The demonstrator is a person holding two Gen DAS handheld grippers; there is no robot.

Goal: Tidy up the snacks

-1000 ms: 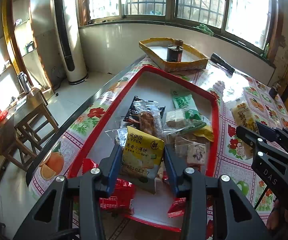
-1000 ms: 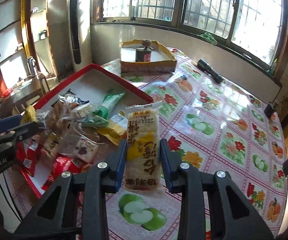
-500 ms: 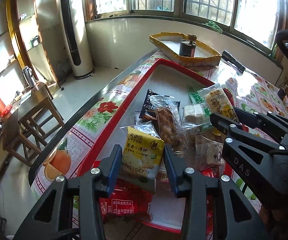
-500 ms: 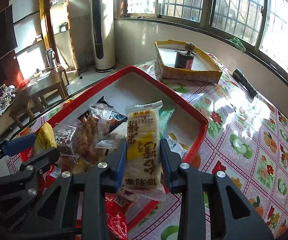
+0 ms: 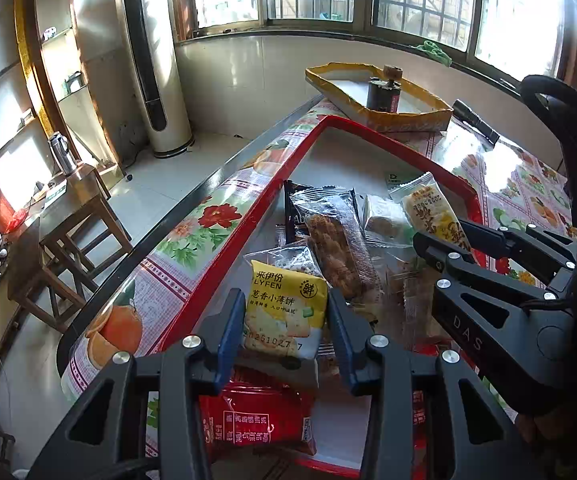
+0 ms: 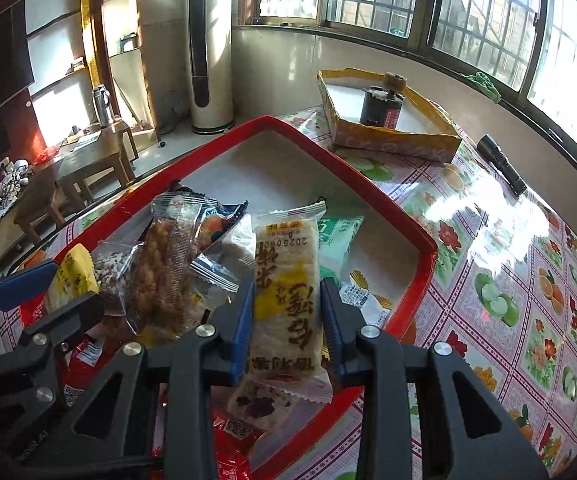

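Observation:
My left gripper point(image 5: 286, 316) is shut on a yellow cracker packet point(image 5: 286, 306), held above the near end of the red tray point(image 5: 272, 184). My right gripper point(image 6: 287, 320) is shut on a long rice-cracker packet point(image 6: 288, 292) with a yellow patch, held over the tray's right side. In the left wrist view the right gripper point(image 5: 446, 236) reaches in from the right with that packet point(image 5: 432, 216). In the right wrist view the left gripper point(image 6: 60, 284) and its yellow packet point(image 6: 72, 276) show at the left. Several wrapped snacks lie heaped in the tray, among them a brown crispy bar point(image 5: 338, 252) and red packets point(image 5: 260, 420).
A yellow-rimmed cardboard box point(image 6: 388, 136) with a dark can point(image 6: 380, 106) in it stands beyond the tray. A black flashlight point(image 6: 502, 164) lies on the fruit-print tablecloth point(image 6: 508, 280). To the left, past the table edge, stand a wooden stool point(image 5: 76, 216) and a tall air conditioner point(image 5: 152, 56).
My right gripper carried the rice-cracker packet leftwards, from over the tablecloth to above the tray. The left gripper has kept still with its yellow packet.

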